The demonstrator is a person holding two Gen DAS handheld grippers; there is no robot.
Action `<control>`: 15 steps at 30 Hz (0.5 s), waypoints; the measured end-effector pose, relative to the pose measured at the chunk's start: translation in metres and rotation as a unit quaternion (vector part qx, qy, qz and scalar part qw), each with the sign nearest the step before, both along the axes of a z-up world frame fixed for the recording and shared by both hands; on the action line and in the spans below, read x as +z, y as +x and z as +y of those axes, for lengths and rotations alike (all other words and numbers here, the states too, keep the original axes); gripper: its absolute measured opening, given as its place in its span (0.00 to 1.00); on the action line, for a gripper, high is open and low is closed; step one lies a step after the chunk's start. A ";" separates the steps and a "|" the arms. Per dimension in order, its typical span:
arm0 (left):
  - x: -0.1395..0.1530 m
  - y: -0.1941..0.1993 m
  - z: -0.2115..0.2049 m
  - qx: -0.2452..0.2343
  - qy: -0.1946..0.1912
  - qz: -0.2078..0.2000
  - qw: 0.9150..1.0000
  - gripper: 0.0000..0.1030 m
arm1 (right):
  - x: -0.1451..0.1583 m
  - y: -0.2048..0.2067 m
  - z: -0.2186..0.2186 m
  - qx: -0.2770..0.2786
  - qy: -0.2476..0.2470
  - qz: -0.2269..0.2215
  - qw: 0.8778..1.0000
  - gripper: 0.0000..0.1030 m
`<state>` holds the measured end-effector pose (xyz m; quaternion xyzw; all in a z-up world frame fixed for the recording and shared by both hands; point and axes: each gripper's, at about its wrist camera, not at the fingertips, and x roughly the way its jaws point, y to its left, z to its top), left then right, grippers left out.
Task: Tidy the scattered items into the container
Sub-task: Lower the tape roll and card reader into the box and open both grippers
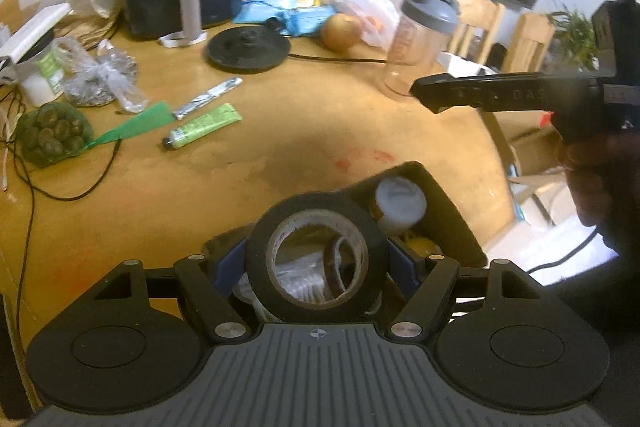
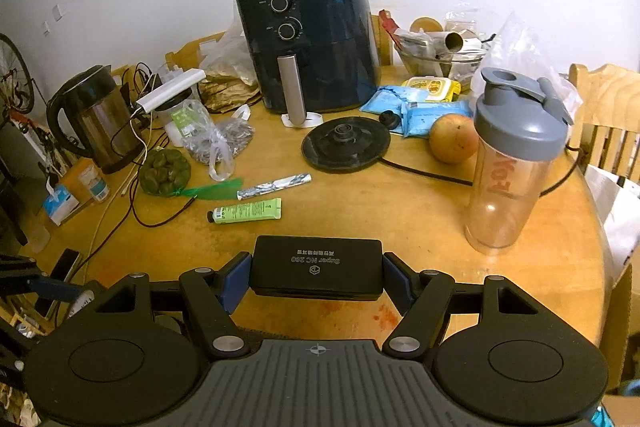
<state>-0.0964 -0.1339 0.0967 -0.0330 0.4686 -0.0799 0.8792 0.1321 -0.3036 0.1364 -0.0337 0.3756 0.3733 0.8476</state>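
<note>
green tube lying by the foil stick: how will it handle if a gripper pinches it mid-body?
The green tube looks like soft squeeze packaging, so it would probably dent rather than resist. It lies flat with a crimped end, so rolling seems unlikely. Its glossy skin may slip; gripping near the black cap is likely firmer.

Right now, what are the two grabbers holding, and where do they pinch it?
The left hand-held gripper pinches a black tape roll by its outer rim. The right hand-held gripper pinches a flat black rectangular box by its two short ends.
</note>
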 end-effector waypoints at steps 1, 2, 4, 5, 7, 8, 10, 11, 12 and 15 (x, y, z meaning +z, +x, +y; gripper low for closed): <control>0.001 -0.002 -0.001 -0.007 -0.004 -0.004 1.000 0.71 | 0.000 -0.003 -0.001 -0.002 0.000 0.000 1.000 0.70; 0.002 -0.003 -0.002 -0.013 -0.008 -0.005 1.000 0.72 | 0.000 -0.005 -0.002 -0.003 -0.001 0.000 1.000 0.70; 0.002 -0.004 -0.005 -0.017 -0.004 0.000 1.000 0.80 | 0.000 -0.010 -0.003 -0.006 -0.001 0.000 1.000 0.69; 0.003 -0.005 -0.006 -0.017 0.003 -0.001 1.000 0.85 | 0.000 -0.012 -0.004 -0.007 -0.001 0.001 1.000 0.69; 0.005 -0.008 -0.006 -0.015 0.010 -0.005 1.000 0.87 | 0.000 -0.017 -0.005 -0.009 -0.003 0.003 1.000 0.69; 0.006 -0.009 -0.005 -0.011 0.009 -0.006 1.000 0.89 | 0.000 -0.019 -0.006 -0.009 -0.003 0.003 1.000 0.69; 0.007 -0.011 -0.002 0.001 0.009 -0.009 1.000 0.89 | -0.001 -0.023 -0.007 -0.007 -0.003 0.005 1.000 0.69; 0.008 -0.012 0.000 0.010 0.011 -0.012 1.000 0.90 | -0.001 -0.025 -0.007 -0.006 -0.003 0.005 1.000 0.69; 0.009 -0.012 0.001 0.017 0.012 -0.014 1.000 0.91 | -0.001 -0.027 -0.006 -0.005 -0.003 0.006 1.000 0.69; 0.011 -0.016 0.007 0.044 0.016 -0.015 0.999 1.00 | -0.003 -0.032 -0.004 0.001 -0.005 0.010 1.000 0.69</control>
